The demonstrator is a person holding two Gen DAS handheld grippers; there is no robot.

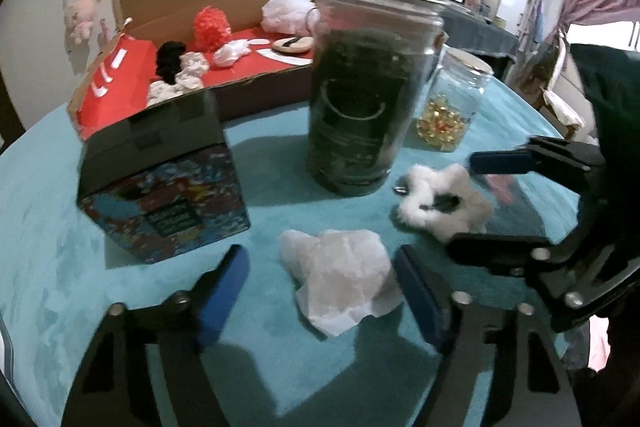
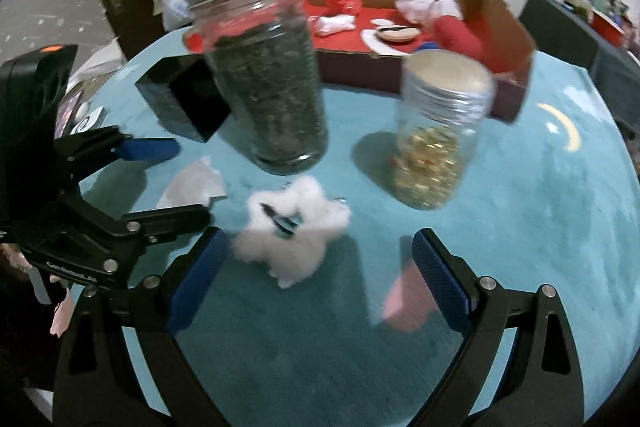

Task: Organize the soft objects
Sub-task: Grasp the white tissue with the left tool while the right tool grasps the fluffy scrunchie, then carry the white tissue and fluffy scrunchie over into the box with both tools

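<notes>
A crumpled white tissue [image 1: 340, 275] lies on the teal tablecloth between the blue pads of my left gripper [image 1: 319, 253], which is open; the right pad stands very near the tissue's edge. To its right lies a fluffy white scrunchie [image 2: 292, 227] with a dark clip on it. It sits just ahead of my right gripper [image 2: 319, 235], whose fingers are spread wide and hold nothing. The right gripper [image 1: 484, 205] also shows at the right of the left wrist view, straddling the scrunchie [image 1: 440, 203]. The left gripper [image 2: 168, 183] appears in the right wrist view, around the tissue [image 2: 192, 183].
A tall jar of dark leaves [image 1: 360, 87] and a small jar of gold pieces [image 1: 452, 107] stand just behind. A patterned box [image 1: 168, 195] sits left. Behind is a cardboard box [image 1: 256, 87] with red lining holding several soft items. A blurred pink thing [image 2: 400, 299] lies by my right finger.
</notes>
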